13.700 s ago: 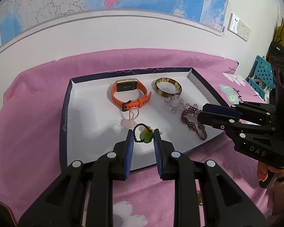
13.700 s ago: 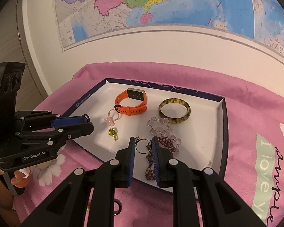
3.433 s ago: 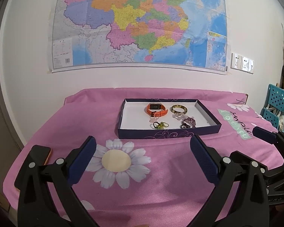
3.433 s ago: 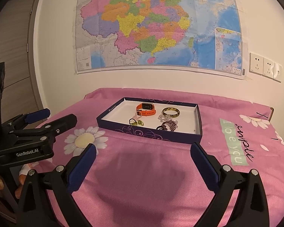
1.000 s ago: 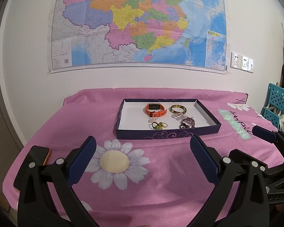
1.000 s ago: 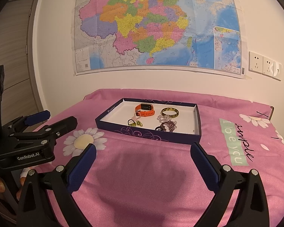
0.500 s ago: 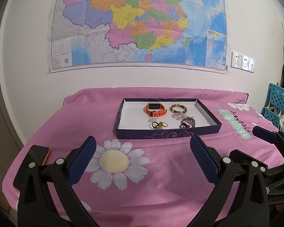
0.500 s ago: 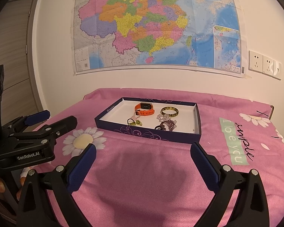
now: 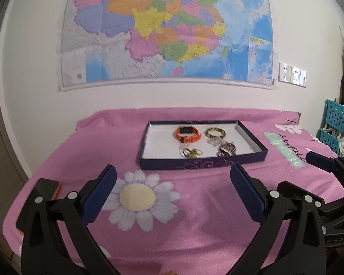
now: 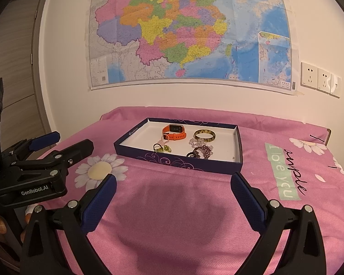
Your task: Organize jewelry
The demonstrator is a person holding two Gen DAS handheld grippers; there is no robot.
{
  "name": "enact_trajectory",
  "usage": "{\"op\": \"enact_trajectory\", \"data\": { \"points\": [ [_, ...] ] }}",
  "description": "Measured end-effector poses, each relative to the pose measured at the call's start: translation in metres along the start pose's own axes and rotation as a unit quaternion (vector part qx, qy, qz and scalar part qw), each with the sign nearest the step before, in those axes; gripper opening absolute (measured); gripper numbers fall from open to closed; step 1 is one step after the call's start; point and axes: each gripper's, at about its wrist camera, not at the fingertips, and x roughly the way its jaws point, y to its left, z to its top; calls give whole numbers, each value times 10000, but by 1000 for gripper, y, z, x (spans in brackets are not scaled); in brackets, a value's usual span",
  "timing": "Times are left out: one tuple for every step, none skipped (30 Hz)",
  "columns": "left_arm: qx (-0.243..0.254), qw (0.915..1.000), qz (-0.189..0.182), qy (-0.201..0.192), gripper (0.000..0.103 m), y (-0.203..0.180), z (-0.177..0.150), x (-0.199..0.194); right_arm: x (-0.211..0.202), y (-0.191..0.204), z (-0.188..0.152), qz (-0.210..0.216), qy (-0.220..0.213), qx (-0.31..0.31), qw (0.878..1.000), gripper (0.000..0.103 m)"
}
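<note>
A dark blue tray point(image 9: 201, 163) with a white floor sits on the pink cloth, also in the right wrist view point(image 10: 176, 160). In it lie an orange watch point(image 9: 187, 134) point(image 10: 174, 133), a mottled bangle point(image 9: 215, 133) point(image 10: 204, 135), a green charm on a cord point(image 9: 192, 153) point(image 10: 164, 148), clear beads point(image 10: 196, 141) and a purple bead bracelet point(image 9: 227, 149) point(image 10: 201, 151). My left gripper point(image 9: 173, 189) is open and empty, well in front of the tray. My right gripper point(image 10: 172, 191) is open and empty, also in front of the tray.
The table is covered by a pink flowered cloth point(image 9: 137, 199). A phone point(image 9: 51, 186) lies at its left edge. A map point(image 9: 167, 29) hangs on the wall behind. Blue baskets point(image 9: 334, 123) stand at the right. The left gripper also shows in the right wrist view point(image 10: 34, 167).
Over the last second almost nothing moved. Since 13.7 s ago both grippers let go of the jewelry, opened wide and pulled back from the tray.
</note>
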Motion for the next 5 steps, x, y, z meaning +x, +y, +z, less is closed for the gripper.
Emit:
{"op": "enact_trajectory", "data": {
  "points": [
    [-30,10000,-40,70,98,1,-1,2,1,0,0,-23,43,-37,10000,96],
    [-72,9999,-32,133,98,3,-2,6,2,-1,0,-43,69,-64,9999,96],
    [-83,9998,-19,170,98,4,-2,8,4,-4,0,-81,121,-87,9999,96],
    [-76,9998,-14,210,98,5,-3,11,6,-8,0,-79,185,-77,9998,96],
    [-68,9996,-28,283,98,8,-3,15,12,-16,1,-90,333,-65,9994,96]
  ]
}}
